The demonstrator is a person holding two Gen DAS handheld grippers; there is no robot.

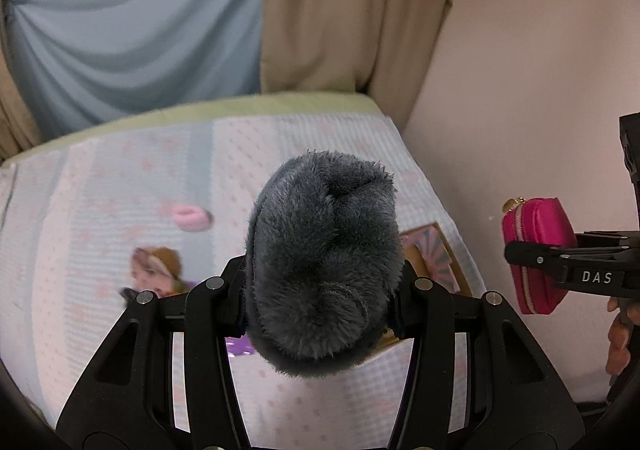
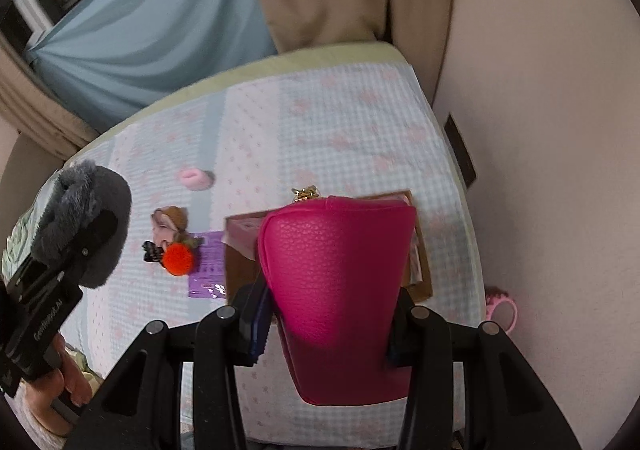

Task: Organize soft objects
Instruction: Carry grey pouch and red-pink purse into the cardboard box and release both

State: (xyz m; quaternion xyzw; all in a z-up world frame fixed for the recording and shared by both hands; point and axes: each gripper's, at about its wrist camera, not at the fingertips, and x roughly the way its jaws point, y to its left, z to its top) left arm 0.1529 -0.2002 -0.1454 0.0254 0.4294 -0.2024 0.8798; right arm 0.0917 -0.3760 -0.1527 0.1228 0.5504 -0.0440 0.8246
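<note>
My left gripper (image 1: pixel 322 290) is shut on a grey fluffy plush item (image 1: pixel 324 262) and holds it above the bed. The plush also shows at the left of the right wrist view (image 2: pixel 86 218). My right gripper (image 2: pixel 332 314) is shut on a magenta zip pouch (image 2: pixel 340 286) with a gold zipper pull, held above a brown cardboard box (image 2: pixel 420 274). The pouch also shows at the right of the left wrist view (image 1: pixel 536 250). On the bed lie a pink scrunchie (image 2: pixel 196 178), a small doll (image 2: pixel 170 224) and an orange pom-pom (image 2: pixel 178 258).
The bed has a pale blue and pink patterned cover (image 2: pixel 340 122) with a green edge. A purple card (image 2: pixel 210 266) lies beside the box. Blue and beige curtains (image 1: pixel 140 30) hang behind the bed. A wall (image 1: pixel 520 90) is on the right. A pink object (image 2: pixel 502 310) lies beside the bed.
</note>
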